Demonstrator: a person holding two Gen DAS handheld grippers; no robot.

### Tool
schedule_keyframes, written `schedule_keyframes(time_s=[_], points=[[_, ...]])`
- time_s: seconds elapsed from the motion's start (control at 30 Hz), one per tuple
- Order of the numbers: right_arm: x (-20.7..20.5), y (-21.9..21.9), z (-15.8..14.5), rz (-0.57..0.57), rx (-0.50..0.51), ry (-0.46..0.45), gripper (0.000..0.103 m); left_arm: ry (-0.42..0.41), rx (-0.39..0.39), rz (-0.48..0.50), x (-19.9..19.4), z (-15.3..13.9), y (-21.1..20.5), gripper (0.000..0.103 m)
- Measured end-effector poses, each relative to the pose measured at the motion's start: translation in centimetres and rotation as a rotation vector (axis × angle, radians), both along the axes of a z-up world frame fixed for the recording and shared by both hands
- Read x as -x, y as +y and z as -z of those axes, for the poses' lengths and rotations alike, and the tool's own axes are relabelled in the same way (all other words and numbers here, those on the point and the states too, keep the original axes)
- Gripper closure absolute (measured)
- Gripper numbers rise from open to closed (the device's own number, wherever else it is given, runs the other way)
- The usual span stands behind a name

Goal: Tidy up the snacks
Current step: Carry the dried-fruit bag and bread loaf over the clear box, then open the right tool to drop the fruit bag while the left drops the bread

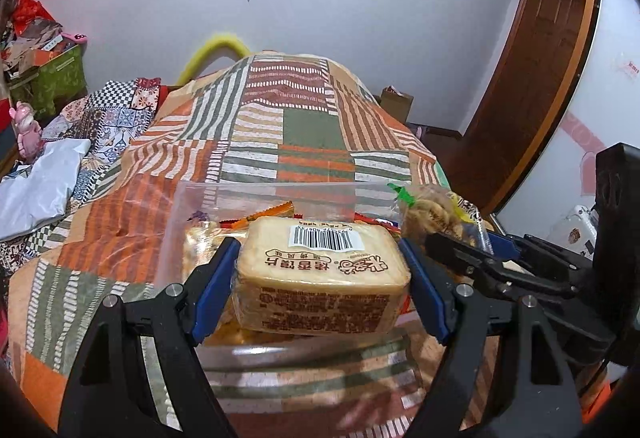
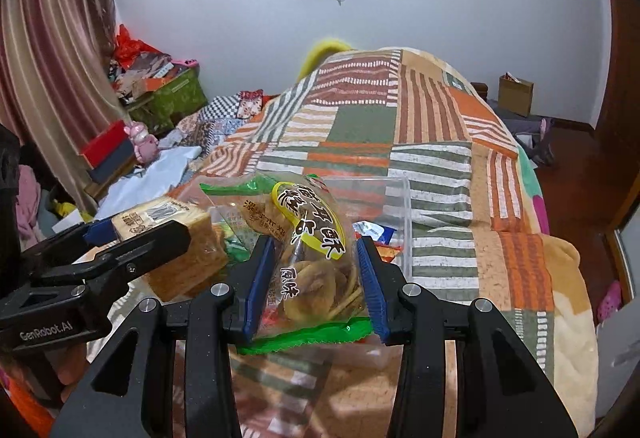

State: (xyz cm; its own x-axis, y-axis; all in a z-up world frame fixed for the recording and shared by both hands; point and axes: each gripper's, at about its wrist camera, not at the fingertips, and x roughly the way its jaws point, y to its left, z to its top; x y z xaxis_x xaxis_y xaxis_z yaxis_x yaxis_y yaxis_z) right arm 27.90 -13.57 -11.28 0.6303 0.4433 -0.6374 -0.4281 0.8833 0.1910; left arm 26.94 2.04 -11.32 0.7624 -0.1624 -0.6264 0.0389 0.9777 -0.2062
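1. Left claw (image 1: 320, 278) clamped on toast pack (image 1: 320, 270), held above clear bin (image 1: 192, 205) on the bed.
2. Right claw (image 2: 316, 286) gripping biscuit bag (image 2: 308, 250) beside it.
3. Lower each level into free space; release gently.

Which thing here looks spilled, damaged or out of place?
Nothing stands out. The left gripper holds a sealed pack of toasted bread slices, the right gripper an intact bag of crisp biscuits, both over the clear plastic bin.
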Motion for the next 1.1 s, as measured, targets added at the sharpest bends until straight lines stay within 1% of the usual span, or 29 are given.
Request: schedule_keyframes(time_s=[0.13,0.33,0.47,0.53,0.6,0.7,0.8,0.97,1.1], points=[[-0.2,0.4,1.0,0.005,0.040,0.000,0.064,0.008,-0.015,0.001,-1.1,0.9,-0.4,0.024],[-0.2,0.8,1.2,0.002,0.094,-0.034,0.063,0.002,-0.046,0.002,-1.8,1.6,-0.8,0.023],[0.3,1.5,1.2,-0.010,0.156,-0.066,0.061,0.028,-0.039,0.012,-1.9,2.1,-0.7,0.023],[0.4,1.6,1.2,-0.015,0.169,-0.065,0.057,0.042,-0.031,0.020,-1.8,2.2,-0.6,0.023],[0.4,1.4,1.1,-0.021,0.158,-0.046,0.051,0.051,-0.018,0.023,-1.6,2.0,-0.5,0.023],[0.5,1.0,0.8,-0.024,0.129,-0.033,0.047,0.053,0.012,0.016,-1.1,1.6,0.0,0.022],[0.9,0.4,0.1,-0.023,0.103,-0.033,0.046,0.040,0.029,0.009,-0.3,0.8,0.4,0.022],[1.9,-0.4,-1.4,-0.015,0.076,-0.055,0.045,-0.006,0.024,-0.004,1.6,-1.2,0.7,0.022],[3.2,-1.2,-3.1,-0.013,0.036,-0.073,0.045,-0.064,0.004,-0.016,3.8,-3.4,0.7,0.022]])
